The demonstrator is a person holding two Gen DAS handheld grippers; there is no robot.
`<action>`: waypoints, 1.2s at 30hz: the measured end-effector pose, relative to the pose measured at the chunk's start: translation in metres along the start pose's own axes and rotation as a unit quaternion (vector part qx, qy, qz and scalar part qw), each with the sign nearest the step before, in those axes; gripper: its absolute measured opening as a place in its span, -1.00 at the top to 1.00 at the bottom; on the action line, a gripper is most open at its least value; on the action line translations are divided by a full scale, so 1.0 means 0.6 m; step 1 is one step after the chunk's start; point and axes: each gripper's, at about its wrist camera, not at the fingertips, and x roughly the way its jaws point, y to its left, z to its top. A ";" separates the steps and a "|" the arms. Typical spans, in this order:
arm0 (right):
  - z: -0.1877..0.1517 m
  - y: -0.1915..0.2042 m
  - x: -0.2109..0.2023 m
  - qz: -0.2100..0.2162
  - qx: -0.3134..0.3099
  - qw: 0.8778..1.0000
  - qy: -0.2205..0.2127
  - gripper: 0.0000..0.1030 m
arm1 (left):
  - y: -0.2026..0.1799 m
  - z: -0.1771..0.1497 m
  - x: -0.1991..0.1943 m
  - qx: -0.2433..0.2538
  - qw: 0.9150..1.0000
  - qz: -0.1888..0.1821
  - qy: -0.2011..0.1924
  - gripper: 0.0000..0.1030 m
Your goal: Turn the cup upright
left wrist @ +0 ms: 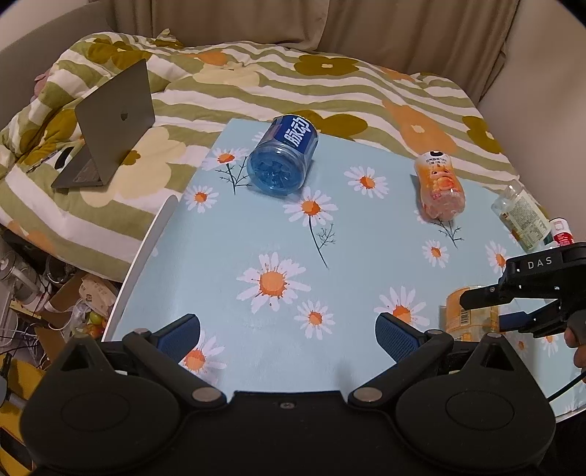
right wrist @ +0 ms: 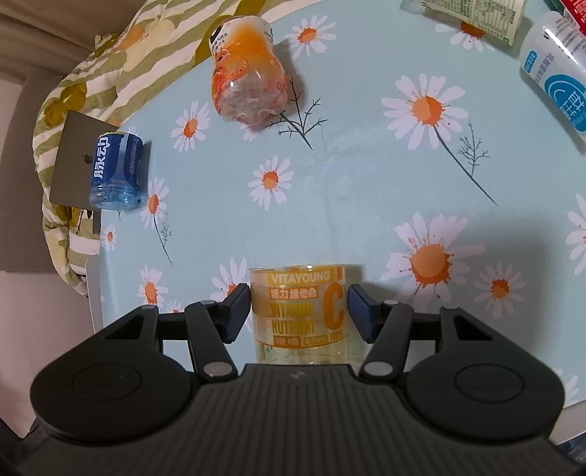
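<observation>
Right wrist: our right claw [right wrist: 298,311] straddles the yellow cup [right wrist: 306,315], spread, pads flanking it. Left claw [left wrist: 287,331] gapes, holding nothing. Blue cup [left wrist: 280,159] and orange bottle [left wrist: 439,186] lie on the daisy bench [left wrist: 219,256]; bed [left wrist: 256,84] behind.

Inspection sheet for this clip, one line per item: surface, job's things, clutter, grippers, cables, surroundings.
Surface: table under a light blue daisy-print cover.
Job's things: yellow Vitayoung cup standing between the right gripper's jaws; blue cup and orange cup both lie on their sides.
Clutter: clear labelled bottle, red-and-white bottle and white-and-blue bottle lying near the far right edge.
Grippers: left gripper open, over bare table; right open, pads flanking the yellow cup, full contact not evident.
Cables: black cable at the right gripper; loose wires on the floor.
Surroundings: floral quilt, open laptop, curtain, floor clutter.
</observation>
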 end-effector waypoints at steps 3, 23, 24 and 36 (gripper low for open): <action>0.000 -0.001 -0.001 0.003 0.002 1.000 -0.002 -0.40 | -0.002 0.002 0.001 0.003 1.000 -0.003 0.001 -1.00; -0.126 0.056 -0.066 -0.011 -0.160 0.928 -0.335 -0.40 | -0.022 0.009 -0.018 0.046 0.998 0.002 -0.047 -1.00; -0.135 0.056 -0.058 -0.011 -0.169 0.920 -0.354 -0.40 | -0.023 0.005 -0.018 0.047 0.998 0.002 -0.051 -1.00; -0.200 0.047 0.031 -0.071 -0.217 0.859 -0.458 -0.43 | -0.039 -0.037 -0.005 0.080 0.995 0.019 -0.052 -1.00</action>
